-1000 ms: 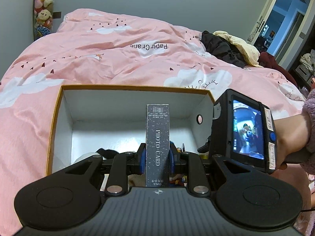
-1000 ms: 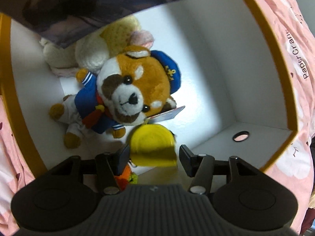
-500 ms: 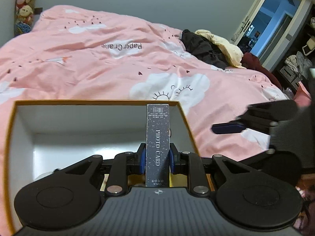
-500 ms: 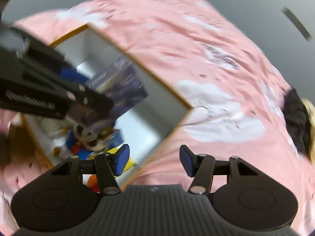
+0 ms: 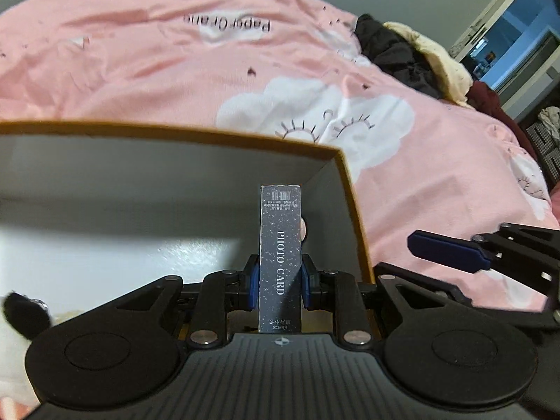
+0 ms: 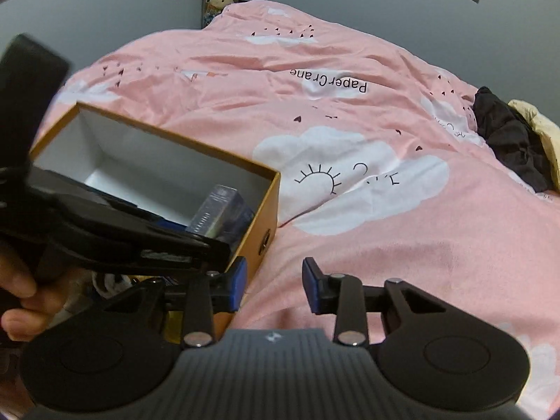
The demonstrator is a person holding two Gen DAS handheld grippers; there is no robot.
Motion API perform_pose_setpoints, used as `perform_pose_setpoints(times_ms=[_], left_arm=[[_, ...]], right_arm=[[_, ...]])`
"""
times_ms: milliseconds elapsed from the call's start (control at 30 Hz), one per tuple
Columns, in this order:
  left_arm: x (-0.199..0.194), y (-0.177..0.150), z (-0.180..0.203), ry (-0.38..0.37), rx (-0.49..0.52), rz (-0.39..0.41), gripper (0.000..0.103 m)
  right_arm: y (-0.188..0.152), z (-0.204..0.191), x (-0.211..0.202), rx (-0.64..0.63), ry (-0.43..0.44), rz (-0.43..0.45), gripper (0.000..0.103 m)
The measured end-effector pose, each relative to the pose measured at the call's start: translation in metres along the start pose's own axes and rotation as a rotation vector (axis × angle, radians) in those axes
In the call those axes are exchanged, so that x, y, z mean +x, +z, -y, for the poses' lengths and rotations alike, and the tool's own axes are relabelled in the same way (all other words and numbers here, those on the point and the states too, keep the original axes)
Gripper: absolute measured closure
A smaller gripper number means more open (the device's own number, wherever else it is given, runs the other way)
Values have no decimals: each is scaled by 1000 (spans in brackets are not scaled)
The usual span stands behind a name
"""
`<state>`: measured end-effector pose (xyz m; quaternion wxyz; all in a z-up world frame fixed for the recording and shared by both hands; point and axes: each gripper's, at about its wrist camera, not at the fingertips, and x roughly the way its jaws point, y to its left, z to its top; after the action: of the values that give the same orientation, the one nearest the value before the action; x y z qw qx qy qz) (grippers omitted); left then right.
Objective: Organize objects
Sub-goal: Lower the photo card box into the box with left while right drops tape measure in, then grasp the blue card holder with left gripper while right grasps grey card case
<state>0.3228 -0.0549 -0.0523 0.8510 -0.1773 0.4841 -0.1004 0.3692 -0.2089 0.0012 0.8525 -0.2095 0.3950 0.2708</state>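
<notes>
My left gripper [image 5: 279,276] is shut on a dark "PHOTO CARD" box [image 5: 280,252], held upright inside the right end of an orange cardboard box with a white inside [image 5: 344,178]. In the right wrist view the same card box [image 6: 220,215] sits low inside the cardboard box [image 6: 266,206], with the left gripper's body over it. My right gripper [image 6: 274,288] is open and empty, just outside the cardboard box's right side, above the pink duvet. One of its blue pads [image 5: 444,250] shows in the left wrist view.
The cardboard box rests on a bed with a pink cloud-print duvet [image 6: 367,175]. Dark and cream clothes [image 5: 402,56] lie at the bed's far right. A plush toy [image 5: 17,318] shows at the box's lower left. A doorway [image 5: 507,45] is beyond the bed.
My right gripper has come out of the cardboard box, leaving the yellow item inside, and swung to the box's right. My left gripper has lowered the card box deeper toward the right end.
</notes>
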Motion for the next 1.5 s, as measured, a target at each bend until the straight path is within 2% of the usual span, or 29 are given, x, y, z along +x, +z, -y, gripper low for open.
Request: perform_pose_setpoints(times_ms=[167, 400, 900, 1033, 1133, 1200, 1333, 1400, 1500], left_arm=[[15, -3, -2, 7, -40, -24, 77], [23, -3, -20, -64, -151, -58, 75], [-6, -5, -15, -131, -130, -14, 73], [-42, -6, -2, -114, -52, 20, 73], [-87, -12, 7, -106, 43, 69, 73], [-118, -20, 13, -76, 113, 107, 73], [-172, -47, 11, -2, 221, 144, 73], [-201, -64, 1, 47, 232, 171, 73], [-225, -89, -21, 145, 203, 176, 72]], right_arm=[[-8, 3, 7, 16, -12, -10, 66], [-15, 5, 8, 36, -13, -32, 65], [-21, -1, -5, 47, -4, -28, 64], [-22, -8, -24, 48, 3, 6, 64], [-28, -17, -48, 72, 23, 81, 50], [-36, -28, -65, 87, 41, 151, 45], [-57, -57, -87, 104, 140, 234, 45], [-64, -74, -89, 128, 212, 231, 45], [-75, -101, -80, 179, 298, 175, 45]])
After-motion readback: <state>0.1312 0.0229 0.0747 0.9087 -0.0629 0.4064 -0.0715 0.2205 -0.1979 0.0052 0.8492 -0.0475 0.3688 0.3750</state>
